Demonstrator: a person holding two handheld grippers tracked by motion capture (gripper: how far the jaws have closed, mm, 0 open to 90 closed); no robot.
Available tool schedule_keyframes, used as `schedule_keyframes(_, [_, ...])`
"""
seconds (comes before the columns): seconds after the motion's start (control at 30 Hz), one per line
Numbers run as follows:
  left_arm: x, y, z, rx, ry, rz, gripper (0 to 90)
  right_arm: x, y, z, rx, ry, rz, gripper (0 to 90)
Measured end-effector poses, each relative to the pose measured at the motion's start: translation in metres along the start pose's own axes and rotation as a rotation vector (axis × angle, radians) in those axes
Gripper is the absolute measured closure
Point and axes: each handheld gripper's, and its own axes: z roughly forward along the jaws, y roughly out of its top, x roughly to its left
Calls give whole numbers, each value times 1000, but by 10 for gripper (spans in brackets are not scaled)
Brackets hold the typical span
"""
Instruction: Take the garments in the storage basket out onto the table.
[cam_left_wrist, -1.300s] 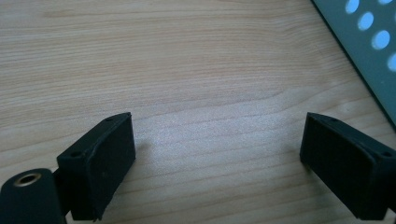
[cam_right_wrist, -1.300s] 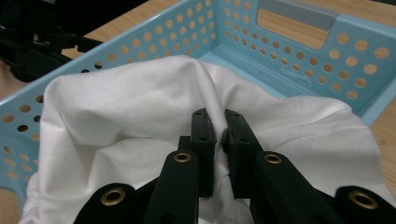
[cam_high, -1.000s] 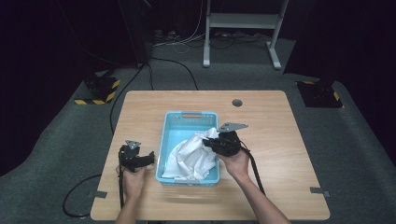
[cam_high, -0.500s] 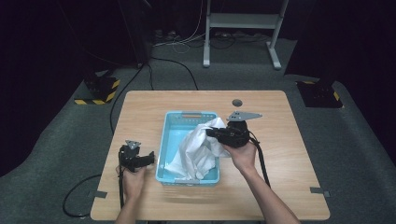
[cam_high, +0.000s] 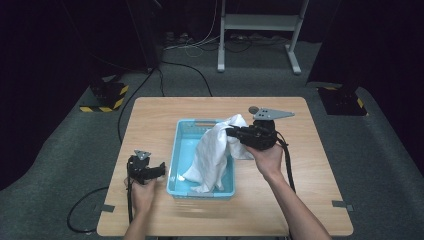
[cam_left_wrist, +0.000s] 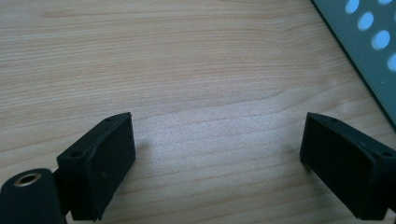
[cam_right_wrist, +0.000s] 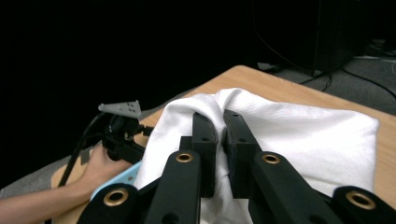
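A white cloth (cam_high: 212, 152) hangs from my right gripper (cam_high: 233, 133), which is shut on its upper edge above the light blue basket (cam_high: 181, 145); the cloth's lower end still lies inside the basket. In the right gripper view the two black jaws pinch a fold of the white cloth (cam_right_wrist: 299, 130), with my right gripper (cam_right_wrist: 219, 122) pointing towards the table's left side. My left gripper (cam_high: 161, 170) rests low on the wooden table, left of the basket. In the left gripper view, my left gripper (cam_left_wrist: 217, 154) stands open over bare wood, with nothing between its jaws.
The wooden table (cam_high: 310, 170) has bare room right of the basket and along its far edge. A small dark round thing (cam_high: 253, 109) sits near the back. The basket's perforated wall (cam_left_wrist: 369, 42) is just right of the left jaws. Cables trail off the front.
My right gripper has risen and moved toward the far side with the cloth, pulling most of it up out of the basket. The left gripper has stayed put.
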Motion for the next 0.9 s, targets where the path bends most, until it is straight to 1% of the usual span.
schedule_keyframes(0.03, [0,0,0,0,0,0,105,0,5,-5,-19,2,2,845])
schedule_keyframes(0.07, [0,0,0,0,0,0,105,0,5,-5,-19,2,2,845])
schedule_keyframes(0.1, [0,0,0,0,0,0,105,-1,11,-10,-41,3,4,845])
schedule_keyframes(0.13, [0,0,0,0,0,0,105,-1,11,-10,-41,3,4,845])
schedule_keyframes(0.23, [0,0,0,0,0,0,105,-2,22,-22,-77,-1,6,845])
schedule_keyframes(0.27, [0,0,0,0,0,0,105,-2,22,-22,-77,-1,6,845])
schedule_keyframes(0.47, [0,0,0,0,0,0,105,-3,36,-39,-107,-26,-6,845])
schedule_keyframes(0.53, [0,0,0,0,0,0,105,-4,40,-46,-124,-36,-7,844])
schedule_keyframes(0.57, [0,0,0,0,0,0,105,-5,43,-53,-143,-41,-2,844])
schedule_keyframes(0.6, [0,0,0,0,0,0,105,-5,43,-53,-143,-41,-2,844])
schedule_keyframes(0.63, [0,0,0,0,0,0,105,-7,47,-60,-159,-56,-5,843])
schedule_keyframes(0.67, [0,0,0,0,0,0,105,-7,47,-60,-159,-56,-5,843])
schedule_keyframes(0.73, [0,0,0,0,0,0,105,-9,51,-69,-171,-71,-8,844])
schedule_keyframes(0.8, [0,0,0,0,0,0,105,-11,55,-82,-200,-91,-7,844])
schedule_keyframes(0.83, [0,0,0,0,0,0,105,-12,56,-87,-209,-99,-9,844])
schedule_keyframes(0.87, [0,0,0,0,0,0,105,-12,56,-87,-209,-99,-9,844])
schedule_keyframes(0.9, [0,0,0,0,0,0,105,-13,58,-92,-214,-114,-12,843])
